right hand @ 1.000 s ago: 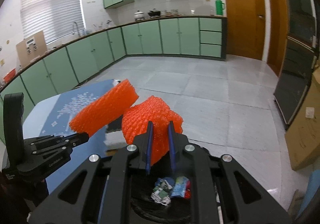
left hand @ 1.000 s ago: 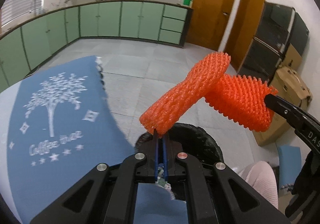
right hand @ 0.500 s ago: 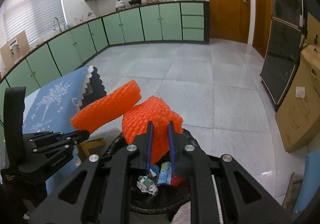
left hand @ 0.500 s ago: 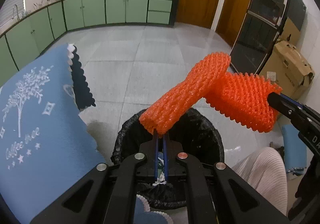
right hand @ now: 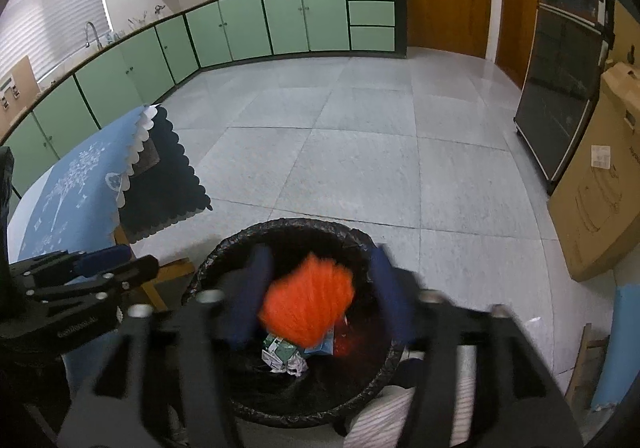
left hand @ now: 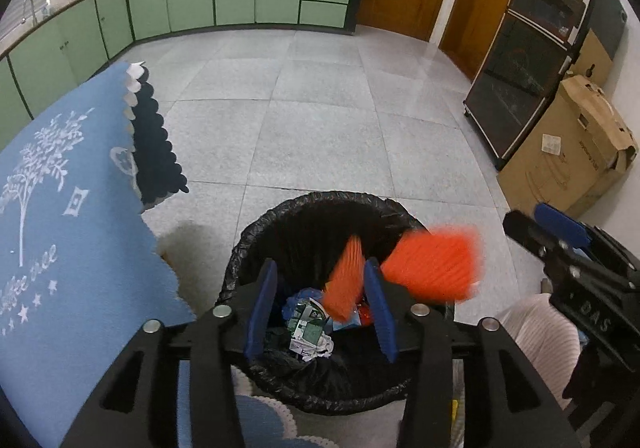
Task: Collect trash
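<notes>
Both claws let go over the bin

Left claw (left hand: 320, 304) and right claw (right hand: 320, 296) had just sprung apart; two orange foam-net sleeves (left hand: 432, 268) dropped free into the near black-lined bin (left hand: 256, 244). Releasing centred kept them inside.

Bin (left hand: 236, 272) mouth open – table (left hand: 60, 208) crowds left.

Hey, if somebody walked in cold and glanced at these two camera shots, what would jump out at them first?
Two bright orange foam-net sleeves, blurred, dropping into the black-bagged round trash bin on the grey tiled floor. The left gripper and right gripper sit just above the bin; their jaws have just been opening and neither clamps its sleeve. Next comes the light blue tablecloth with a white tree print at the left, and crumpled wrappers already in the bin.
</notes>
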Tool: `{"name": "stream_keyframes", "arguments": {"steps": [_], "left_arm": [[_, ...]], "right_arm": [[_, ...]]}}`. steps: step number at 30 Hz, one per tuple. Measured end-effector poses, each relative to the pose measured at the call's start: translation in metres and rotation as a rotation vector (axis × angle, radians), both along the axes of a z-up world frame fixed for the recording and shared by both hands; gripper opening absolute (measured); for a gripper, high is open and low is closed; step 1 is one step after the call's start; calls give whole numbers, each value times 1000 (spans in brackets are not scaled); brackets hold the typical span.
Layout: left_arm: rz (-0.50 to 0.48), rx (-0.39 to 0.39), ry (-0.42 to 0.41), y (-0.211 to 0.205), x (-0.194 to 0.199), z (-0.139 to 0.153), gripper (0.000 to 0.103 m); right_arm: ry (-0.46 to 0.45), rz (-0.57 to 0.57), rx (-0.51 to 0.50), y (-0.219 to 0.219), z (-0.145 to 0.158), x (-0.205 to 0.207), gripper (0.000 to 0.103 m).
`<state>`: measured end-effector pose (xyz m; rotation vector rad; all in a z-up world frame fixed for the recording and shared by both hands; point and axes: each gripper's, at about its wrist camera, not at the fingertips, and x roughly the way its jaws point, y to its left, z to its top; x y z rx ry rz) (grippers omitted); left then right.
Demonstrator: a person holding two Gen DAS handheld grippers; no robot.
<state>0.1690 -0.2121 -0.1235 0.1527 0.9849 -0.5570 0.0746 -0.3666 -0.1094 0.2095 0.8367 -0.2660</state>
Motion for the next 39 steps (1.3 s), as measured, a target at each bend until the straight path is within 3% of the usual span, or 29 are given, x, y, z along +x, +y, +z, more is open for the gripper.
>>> {"name": "stream_keyframes", "arguments": {"steps": [4,7,12,21,39], "left_arm": [[33,-33,-2,17,3,10,56],[50,-63,-19,31,1,22,65],[82,-95,-58,53,-8,44,79],[153,-135,-143,90,-37,80,92],[242,-150,-264,127,-90,115,97]], "right_arm": [[-22,-20,-20,3,7,-7,88],[-45,-21,14,2,16,-11,94],[-76,-8,53,6,37,-18,96],[-128,106,42,40,83,-35,98],[-176,202,31,75,121,-64,98]]}}
